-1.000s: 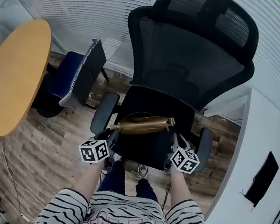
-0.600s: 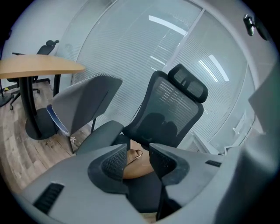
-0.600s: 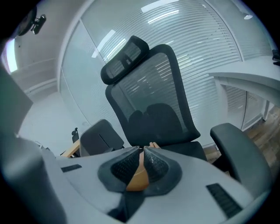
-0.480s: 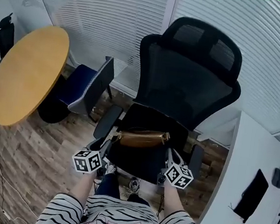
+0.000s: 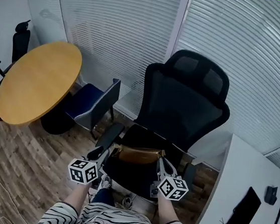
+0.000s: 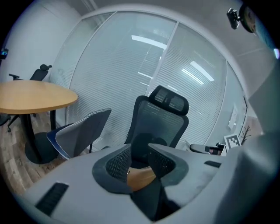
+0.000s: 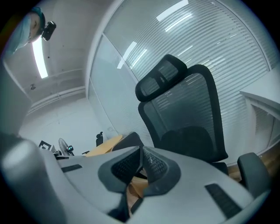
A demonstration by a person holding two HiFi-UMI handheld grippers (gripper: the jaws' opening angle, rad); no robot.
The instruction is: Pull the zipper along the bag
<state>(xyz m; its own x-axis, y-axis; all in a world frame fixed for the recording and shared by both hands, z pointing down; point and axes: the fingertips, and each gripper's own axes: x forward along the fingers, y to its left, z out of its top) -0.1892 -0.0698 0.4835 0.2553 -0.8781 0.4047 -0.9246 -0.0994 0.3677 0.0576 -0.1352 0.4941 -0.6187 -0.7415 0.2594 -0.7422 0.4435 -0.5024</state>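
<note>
A brown bag [image 5: 137, 155] lies across the seat of a black mesh office chair [image 5: 183, 107]. My left gripper [image 5: 105, 152] is at the bag's left end. In the left gripper view the bag [image 6: 141, 177] sits wedged low between the two pads of that gripper [image 6: 139, 151], whose tips stand apart. My right gripper [image 5: 162, 161] is at the bag's right end. In the right gripper view the pads of that gripper [image 7: 141, 153] press together just above the brown bag [image 7: 139, 187]; the zipper pull itself is hidden between them.
A round wooden table [image 5: 37, 81] stands at the left, with a blue and grey chair [image 5: 92, 105] beside it. A white desk [image 5: 246, 173] with a black object [image 5: 243, 210] is at the right. Window blinds fill the back. The chair's left armrest [image 5: 109, 134] lies close to my left gripper.
The head view has tilted up, so the chair, bag and grippers now sit lower and smaller in the frame. Both grippers stay at the bag's two ends.
</note>
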